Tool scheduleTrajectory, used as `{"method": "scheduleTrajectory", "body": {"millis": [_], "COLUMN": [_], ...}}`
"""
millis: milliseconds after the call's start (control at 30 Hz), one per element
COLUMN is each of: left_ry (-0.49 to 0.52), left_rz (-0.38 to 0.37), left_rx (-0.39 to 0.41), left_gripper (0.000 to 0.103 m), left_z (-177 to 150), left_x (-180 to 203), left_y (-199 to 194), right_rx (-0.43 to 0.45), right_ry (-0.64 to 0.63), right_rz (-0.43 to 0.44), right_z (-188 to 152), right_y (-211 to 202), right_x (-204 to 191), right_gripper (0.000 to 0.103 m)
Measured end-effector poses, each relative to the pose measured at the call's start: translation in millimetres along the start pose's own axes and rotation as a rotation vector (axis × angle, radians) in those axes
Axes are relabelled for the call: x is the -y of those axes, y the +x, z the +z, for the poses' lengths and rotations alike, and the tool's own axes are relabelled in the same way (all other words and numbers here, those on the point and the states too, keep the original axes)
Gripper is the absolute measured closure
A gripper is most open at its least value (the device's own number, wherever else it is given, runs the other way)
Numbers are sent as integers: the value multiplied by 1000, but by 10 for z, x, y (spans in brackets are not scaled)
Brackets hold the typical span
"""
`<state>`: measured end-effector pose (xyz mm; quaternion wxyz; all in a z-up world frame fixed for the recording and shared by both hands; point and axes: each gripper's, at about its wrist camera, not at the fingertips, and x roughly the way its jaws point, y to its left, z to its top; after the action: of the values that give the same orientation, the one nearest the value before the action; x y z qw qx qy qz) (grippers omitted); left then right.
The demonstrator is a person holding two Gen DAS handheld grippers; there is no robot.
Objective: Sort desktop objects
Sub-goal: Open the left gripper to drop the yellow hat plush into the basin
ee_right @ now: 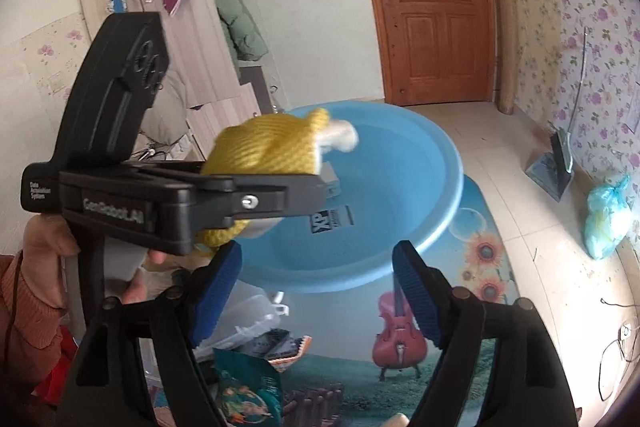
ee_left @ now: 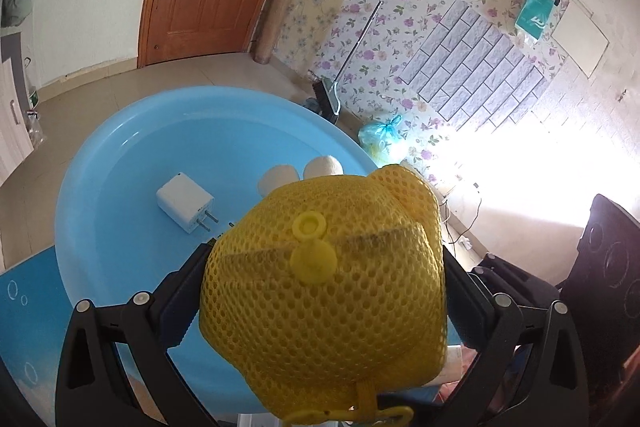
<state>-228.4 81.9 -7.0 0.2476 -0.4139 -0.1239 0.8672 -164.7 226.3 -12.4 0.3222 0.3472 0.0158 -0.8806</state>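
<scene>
My left gripper (ee_left: 324, 279) is shut on a yellow mesh plush toy (ee_left: 324, 267) with white feet, held above the near rim of a blue plastic basin (ee_left: 120, 155). A white charger plug (ee_left: 186, 203) lies inside the basin. In the right wrist view the left gripper (ee_right: 276, 195) shows from the side, holding the yellow toy (ee_right: 268, 147) over the basin (ee_right: 424, 163). My right gripper (ee_right: 316, 291) is open and empty, just in front of the basin's near rim. A dark box with white lettering (ee_right: 332, 219) lies in the basin.
The basin sits on a table mat printed with a cello and sunflowers (ee_right: 400, 331). A clear plastic box (ee_right: 248, 315), a teal packet (ee_right: 244, 391) and other small items lie at the near left. A door, a dustpan and a blue bag stand on the floor behind.
</scene>
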Motion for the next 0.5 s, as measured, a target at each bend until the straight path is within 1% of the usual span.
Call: {"method": "scheduleTrajectory", "body": {"millis": [33, 67, 100, 133, 167, 200, 233, 300, 333, 433, 500], "left_ry": [2, 9, 13, 7, -8, -27, -44, -69, -71, -41, -35], "left_rz": [-6, 5, 19, 17, 8, -1, -11, -47, -51, -13, -9], "left_rx": [3, 10, 18, 21, 24, 28, 31, 35, 35, 29, 25], "left_gripper": [0, 0, 0, 0, 0, 0, 0, 0, 0, 0, 0], "left_z": [-13, -15, -14, -11, -8, -2, 0, -6, -18, -68, -97], "left_x": [-14, -6, -8, -26, -59, -101, -143, -198, -199, -153, -144], "left_y": [-29, -53, -77, -103, -130, -159, -182, -221, -230, -209, -215], "right_rx": [2, 9, 12, 14, 18, 24, 34, 56, 65, 60, 57], "right_ry": [-12, -14, -9, 3, 23, 48, 72, 105, 118, 122, 86], "right_rz": [26, 41, 36, 27, 25, 31, 29, -1, -24, -26, -61], "right_z": [14, 29, 43, 61, 87, 115, 135, 164, 175, 190, 181], "right_y": [31, 65, 99, 132, 155, 167, 164, 142, 138, 149, 159], "right_x": [-63, -110, -127, -125, -102, -69, -31, 33, 55, 83, 32], "right_gripper": [21, 19, 19, 17, 12, 11, 10, 10, 10, 10, 10]}}
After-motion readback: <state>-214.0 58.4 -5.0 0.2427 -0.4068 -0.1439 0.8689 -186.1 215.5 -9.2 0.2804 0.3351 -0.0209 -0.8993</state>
